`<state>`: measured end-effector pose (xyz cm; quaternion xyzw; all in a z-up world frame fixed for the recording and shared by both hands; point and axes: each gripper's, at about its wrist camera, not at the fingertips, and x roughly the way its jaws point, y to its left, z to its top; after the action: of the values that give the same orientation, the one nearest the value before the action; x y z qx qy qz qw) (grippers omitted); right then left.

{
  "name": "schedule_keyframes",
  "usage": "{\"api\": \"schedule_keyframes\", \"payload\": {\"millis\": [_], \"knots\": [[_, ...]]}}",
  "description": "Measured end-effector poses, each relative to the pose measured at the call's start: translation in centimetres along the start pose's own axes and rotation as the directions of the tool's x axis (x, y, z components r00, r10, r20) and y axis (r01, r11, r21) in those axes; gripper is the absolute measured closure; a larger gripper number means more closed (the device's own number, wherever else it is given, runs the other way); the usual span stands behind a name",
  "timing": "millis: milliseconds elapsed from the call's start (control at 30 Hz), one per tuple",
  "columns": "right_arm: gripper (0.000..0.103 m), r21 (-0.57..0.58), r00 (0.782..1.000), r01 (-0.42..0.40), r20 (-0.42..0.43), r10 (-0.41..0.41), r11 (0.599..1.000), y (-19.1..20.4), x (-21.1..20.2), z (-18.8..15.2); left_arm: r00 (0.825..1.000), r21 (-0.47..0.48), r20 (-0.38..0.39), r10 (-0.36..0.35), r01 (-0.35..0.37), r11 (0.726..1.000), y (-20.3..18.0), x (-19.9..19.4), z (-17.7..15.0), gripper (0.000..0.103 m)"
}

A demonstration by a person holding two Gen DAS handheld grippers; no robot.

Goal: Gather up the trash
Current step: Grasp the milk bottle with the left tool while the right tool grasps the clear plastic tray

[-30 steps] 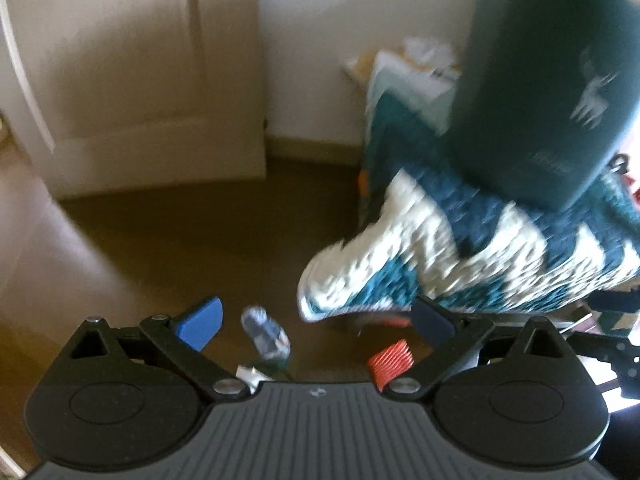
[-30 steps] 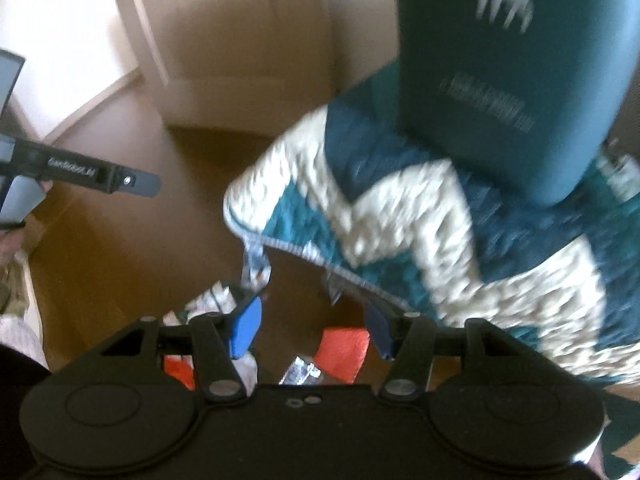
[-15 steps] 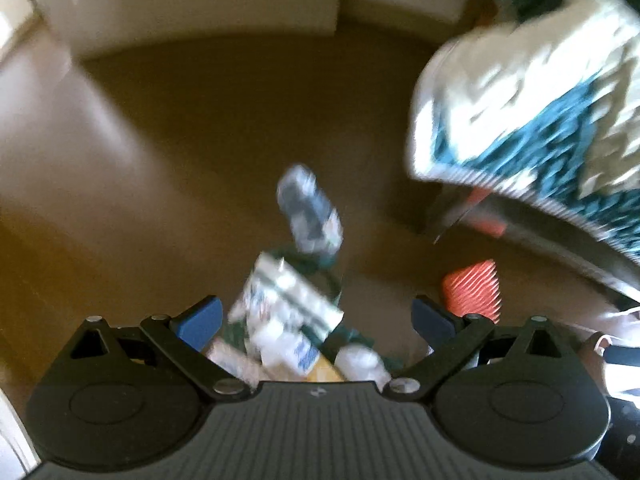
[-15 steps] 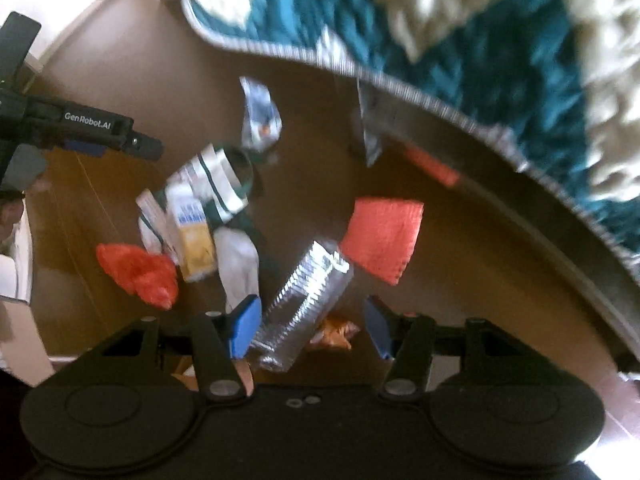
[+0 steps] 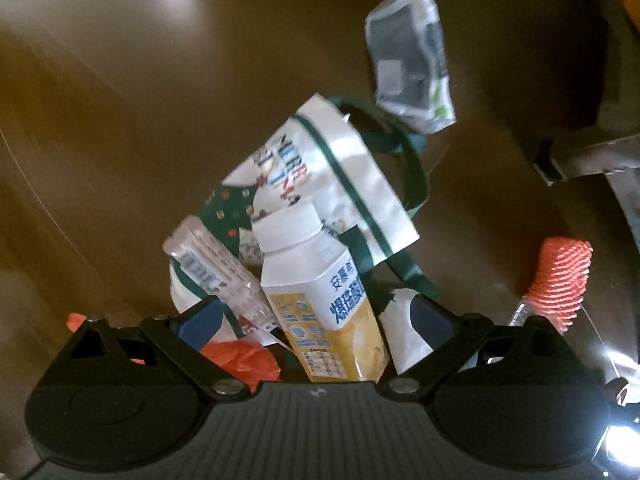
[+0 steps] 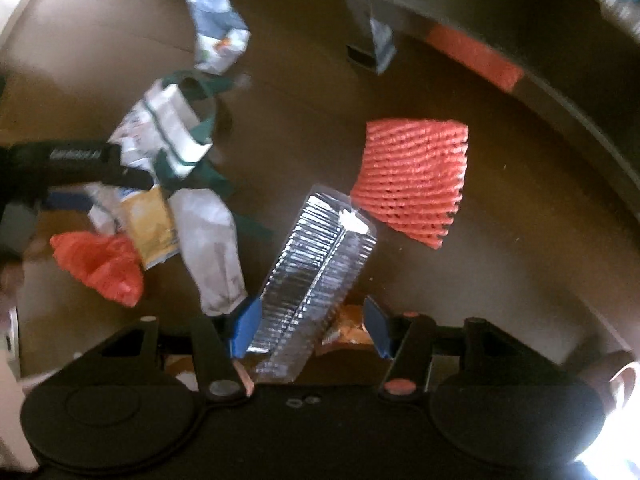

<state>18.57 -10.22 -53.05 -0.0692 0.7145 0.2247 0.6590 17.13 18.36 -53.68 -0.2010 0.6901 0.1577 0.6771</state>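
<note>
Both tongs, the left gripper (image 5: 316,318) and right gripper (image 6: 312,326), are hovering wide open and empty over the brown floor (image 5: 120,100), where the yellow-and-white drink bottle (image 5: 324,304), crushed clear plastic bottle (image 6: 316,276) and orange foam net (image 6: 416,176) are lying uncollected.

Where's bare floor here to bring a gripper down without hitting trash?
Open: the wide floor left of the gift bag, and the patch right of the orange foam net toward the bed frame. Crowded: bag, milk bottle, red plastic bag and clear bottle cluster between both open grippers.
</note>
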Motion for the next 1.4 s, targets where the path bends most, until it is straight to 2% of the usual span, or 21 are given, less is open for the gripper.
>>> {"api": "schedule_keyframes", "payload": {"millis": [200,300,367,467,500,567,633,700,867,1100,1267,1400], "knots": [[0.048,0.063,0.998,0.041,-0.043,-0.038,0.997,-0.8,2.9,1.2,1.0,-0.042,-0.012,-0.012,0.011,0.999,0.5,2.3,-0.1,0.003],[0.048,0.089,0.998,0.036,-0.048,-0.032,0.995,-1.2,3.8,1.5,1.0,-0.047,-0.008,0.0,-0.001,0.999,0.4,2.6,-0.2,0.009],[0.049,0.11,0.998,0.041,-0.054,-0.036,0.993,-1.4,4.3,1.6,1.0,-0.05,-0.008,0.009,-0.01,0.999,0.6,2.9,-0.5,0.009],[0.064,0.117,0.995,0.07,-0.076,-0.062,0.991,-1.2,5.0,1.9,1.0,-0.059,-0.003,0.019,-0.019,0.998,0.9,3.1,-0.7,0.017],[0.074,0.108,0.992,0.092,-0.091,-0.082,0.99,-1.0,5.2,1.9,1.0,-0.064,-0.003,0.026,-0.026,0.998,0.8,3.1,-0.8,0.022],[0.08,0.099,0.99,0.1,-0.11,-0.089,0.99,-0.6,5.5,2.0,1.0,-0.072,-0.003,0.025,-0.025,0.997,0.9,3.1,-0.9,0.024],[0.1,0.078,0.987,0.119,-0.118,-0.11,0.99,0.0,5.7,1.9,1.0,-0.065,0.006,0.021,-0.02,0.998,0.8,3.0,-1.0,0.038],[0.103,0.045,0.98,0.157,-0.13,-0.15,0.987,0.4,5.9,1.7,0.999,-0.044,0.01,0.033,-0.032,0.999,0.4,3.2,-1.1,0.038],[0.103,-0.005,0.983,0.171,-0.071,-0.171,0.985,1.2,4.1,0.7,0.999,-0.026,0.027,0.043,-0.042,0.999,-0.3,2.8,-1.7,0.039],[0.103,0.015,0.987,0.159,0.023,-0.16,0.987,1.6,-1.5,-0.2,0.999,-0.026,0.031,0.028,-0.027,0.999,0.1,1.2,-3.1,0.04],[0.103,-0.027,0.971,0.205,0.134,-0.2,0.978,2.3,-7.0,-1.6,0.998,0.024,0.062,0.001,-0.003,1.0,0.5,-1.2,-4.2,0.041],[0.103,-0.018,0.958,0.23,0.183,-0.223,0.973,2.4,-10.4,-3.1,0.996,0.033,0.088,-0.025,0.023,0.999,0.5,-3.5,-5.0,0.042]]}}
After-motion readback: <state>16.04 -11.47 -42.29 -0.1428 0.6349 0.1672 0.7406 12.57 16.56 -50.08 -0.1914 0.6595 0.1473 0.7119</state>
